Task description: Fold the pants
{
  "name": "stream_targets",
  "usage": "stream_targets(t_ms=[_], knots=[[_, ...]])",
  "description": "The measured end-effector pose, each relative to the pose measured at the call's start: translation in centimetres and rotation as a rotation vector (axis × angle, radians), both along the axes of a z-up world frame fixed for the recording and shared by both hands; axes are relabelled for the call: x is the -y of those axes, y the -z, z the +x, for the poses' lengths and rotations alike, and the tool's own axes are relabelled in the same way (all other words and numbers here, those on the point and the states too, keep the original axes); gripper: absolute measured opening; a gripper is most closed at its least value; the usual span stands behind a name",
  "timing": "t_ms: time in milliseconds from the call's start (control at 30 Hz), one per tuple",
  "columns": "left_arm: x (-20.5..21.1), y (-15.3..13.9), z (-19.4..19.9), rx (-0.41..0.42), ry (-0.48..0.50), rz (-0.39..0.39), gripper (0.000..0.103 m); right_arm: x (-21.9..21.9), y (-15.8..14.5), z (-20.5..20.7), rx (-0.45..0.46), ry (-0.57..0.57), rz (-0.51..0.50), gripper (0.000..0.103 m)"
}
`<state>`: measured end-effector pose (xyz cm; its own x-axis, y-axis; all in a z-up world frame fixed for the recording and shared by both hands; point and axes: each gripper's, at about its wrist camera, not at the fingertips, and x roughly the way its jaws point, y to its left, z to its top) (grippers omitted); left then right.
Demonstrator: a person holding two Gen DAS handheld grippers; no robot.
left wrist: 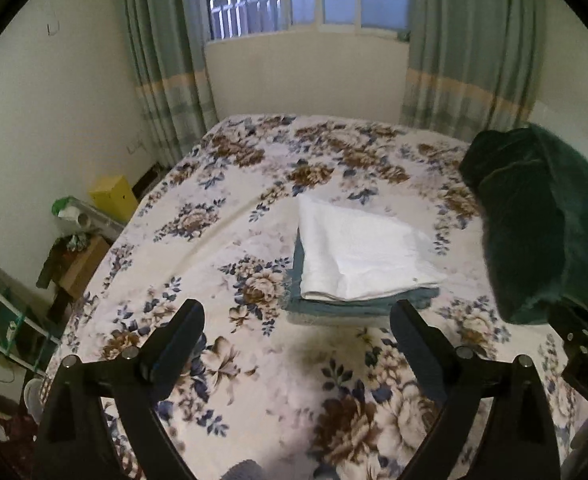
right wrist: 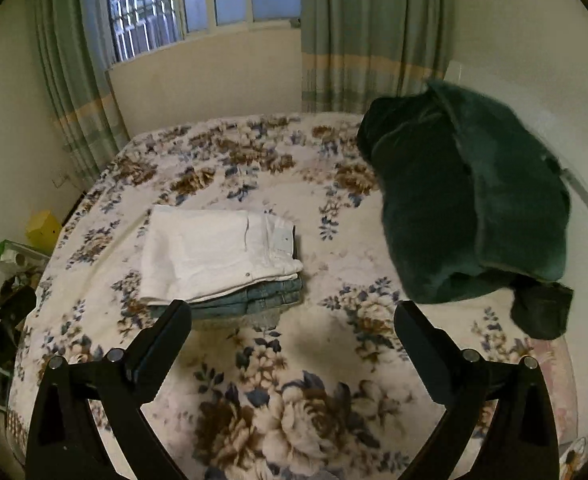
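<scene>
Folded white pants (left wrist: 358, 248) (right wrist: 213, 252) lie on top of a stack of folded blue jeans (left wrist: 334, 308) (right wrist: 253, 300) in the middle of the bed. My left gripper (left wrist: 298, 316) hangs above the near side of the stack, jaws wide open and empty. My right gripper (right wrist: 294, 316) is likewise open and empty, raised over the bed just right of the stack. The body of the right gripper (left wrist: 586, 360) shows at the right edge of the left wrist view. Neither gripper touches the pants.
The bed has a floral blanket (left wrist: 253, 360) (right wrist: 294, 400). A dark green plush bundle (left wrist: 542, 220) (right wrist: 466, 200) lies on its right side. Left of the bed stand a yellow box (left wrist: 113, 196), a small stool and clutter. Curtains and a window are behind.
</scene>
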<state>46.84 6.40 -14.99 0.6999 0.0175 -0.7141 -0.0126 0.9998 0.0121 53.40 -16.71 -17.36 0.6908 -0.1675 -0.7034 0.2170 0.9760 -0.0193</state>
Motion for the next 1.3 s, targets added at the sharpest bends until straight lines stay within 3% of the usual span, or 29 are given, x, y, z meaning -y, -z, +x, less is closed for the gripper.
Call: stream_targets(t_ms=[300, 633, 933, 1300], knots=[[-0.8, -6.8, -10.7, 0.088, 0.067, -0.005, 0.095, -3.2, -9.4, -14.1, 0.112, -0.02, -0.044, 0.103], [-1.5, -12.6, -20.5, 0.163, 0.048, -0.021, 0.095, -3.7, -17.3, -27.3, 0.206, -0.067, -0.019, 0.103], [-0.3, -15.4, -26.3, 0.215, 0.04, -0.012, 0.095, -2.7, -22.3, -35.0, 0.268, -0.107, -0.014, 0.103], [0.5, -16.3, -30.4, 0.241, 0.019, 0.002, 0.103, -1.7, -24.5, -38.7, 0.298, -0.113, -0.038, 0.103]])
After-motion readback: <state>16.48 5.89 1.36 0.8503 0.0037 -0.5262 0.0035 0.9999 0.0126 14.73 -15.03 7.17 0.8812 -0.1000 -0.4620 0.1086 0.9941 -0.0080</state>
